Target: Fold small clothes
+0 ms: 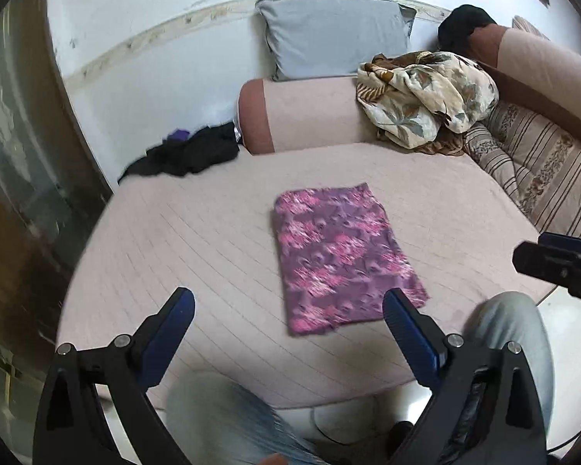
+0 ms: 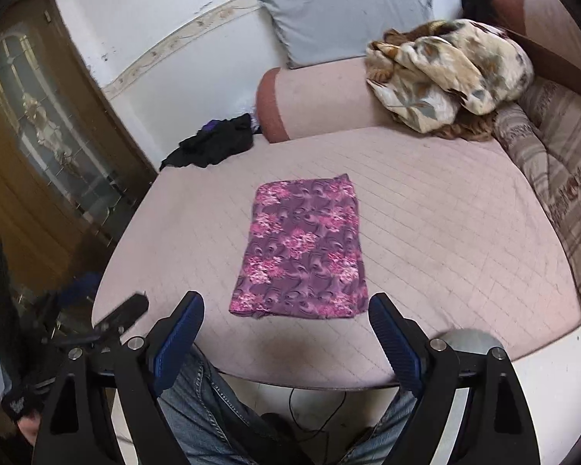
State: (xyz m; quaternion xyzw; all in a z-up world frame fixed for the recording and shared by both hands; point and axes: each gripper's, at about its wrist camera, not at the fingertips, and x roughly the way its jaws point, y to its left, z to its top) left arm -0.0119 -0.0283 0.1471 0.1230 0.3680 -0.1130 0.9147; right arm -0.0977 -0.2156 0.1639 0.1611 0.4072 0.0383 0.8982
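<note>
Here, flat rectangular floral purple cloth [image 2: 301, 248] on quilted pink sofa [image 2: 445, 232]; both hand-held grippers, left [image 1: 288, 310] and right [image 2: 286, 312], wide apart, empty.

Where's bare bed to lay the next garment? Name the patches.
Bare quilt lies left of the purple floral cloth, below the black clothes pile, and right of it, up to the striped bedding. The far-right corner is crowded by the floral blanket.
</note>
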